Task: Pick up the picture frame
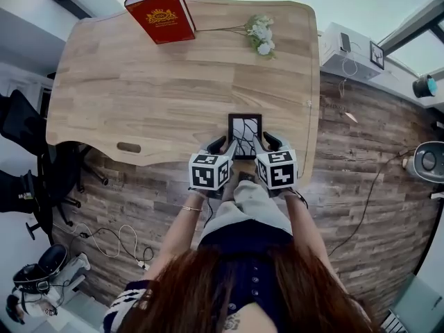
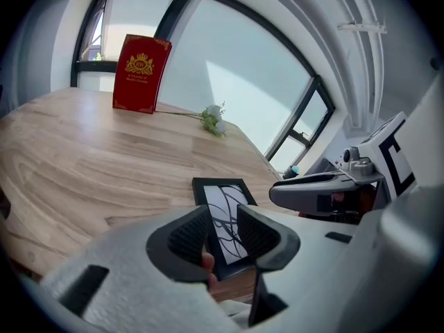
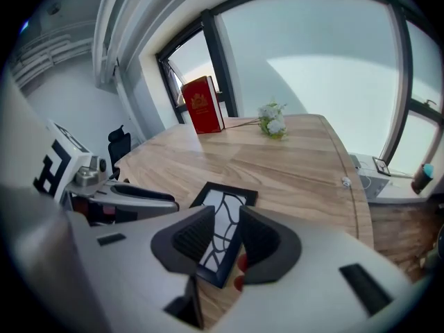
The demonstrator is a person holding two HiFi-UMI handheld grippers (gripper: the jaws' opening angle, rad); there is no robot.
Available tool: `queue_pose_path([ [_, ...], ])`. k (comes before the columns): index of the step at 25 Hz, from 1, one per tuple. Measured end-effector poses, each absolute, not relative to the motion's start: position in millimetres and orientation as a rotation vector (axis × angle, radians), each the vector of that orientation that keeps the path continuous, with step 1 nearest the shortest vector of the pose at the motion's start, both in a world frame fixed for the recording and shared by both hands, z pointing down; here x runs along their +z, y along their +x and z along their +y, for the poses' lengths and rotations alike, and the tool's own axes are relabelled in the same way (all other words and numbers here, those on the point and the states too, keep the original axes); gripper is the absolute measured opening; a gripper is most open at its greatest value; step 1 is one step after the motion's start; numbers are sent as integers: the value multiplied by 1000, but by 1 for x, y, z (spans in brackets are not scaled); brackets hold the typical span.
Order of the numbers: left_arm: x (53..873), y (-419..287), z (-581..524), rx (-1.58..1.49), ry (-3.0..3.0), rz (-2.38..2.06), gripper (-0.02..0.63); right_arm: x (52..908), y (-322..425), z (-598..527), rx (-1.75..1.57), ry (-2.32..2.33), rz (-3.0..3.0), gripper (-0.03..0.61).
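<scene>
Trainee: Position of the small black-bordered rectangular picture frame (image 1: 245, 136) is asked about first.

Coach: It is seen lying flat on the pale wooden table (image 1: 139, 96), close to the near edge, with its near end between the two tools. The red hardback book (image 1: 161, 14) and the sprig of white flowers (image 1: 261, 35) are placed well apart from it at the far side, so the approach is not crowded.

Trainee: How are the tools set?

Coach: The left gripper (image 2: 223, 220) is held with its ribbed pads spread by a narrow gap, and the frame's near left corner is seen through that gap. The right gripper (image 3: 227, 227) is mirrored on the other side, its pads likewise parted at the near right corner. No pinch is shown in either gripper view; whether a pad touches the border cannot be told.

Trainee: What should be minded for the lift?

Coach: The frame is judged thin and low, so little edge is offered. Each pair of pads should be seated squarely on the black border, not on the patterned middle, and both should be closed evenly before anything is raised. If one side is closed sooner, the frame could be pushed or spun on the smooth wood. A level lift is advised, with both sides raised together.
</scene>
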State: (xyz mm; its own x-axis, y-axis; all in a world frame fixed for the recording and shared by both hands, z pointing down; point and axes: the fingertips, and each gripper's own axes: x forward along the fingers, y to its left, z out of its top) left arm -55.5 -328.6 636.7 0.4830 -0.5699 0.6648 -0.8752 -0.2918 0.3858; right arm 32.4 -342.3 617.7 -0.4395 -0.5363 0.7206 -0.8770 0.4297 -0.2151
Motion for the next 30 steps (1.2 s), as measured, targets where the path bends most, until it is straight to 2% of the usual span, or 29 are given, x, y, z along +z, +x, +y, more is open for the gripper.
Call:
queue_pose_path([
  [13, 681, -55, -328, 617, 1901, -1188, 127, 666, 37, -336, 946, 1191, -2020, 114],
  [22, 685, -55, -328, 571, 1877, -1241, 123, 679, 37, -333, 1048, 1228, -1997, 103],
  [30, 671, -60, -326, 515, 1885, -1284, 89, 664, 37, -331, 927, 1281, -2039, 80],
])
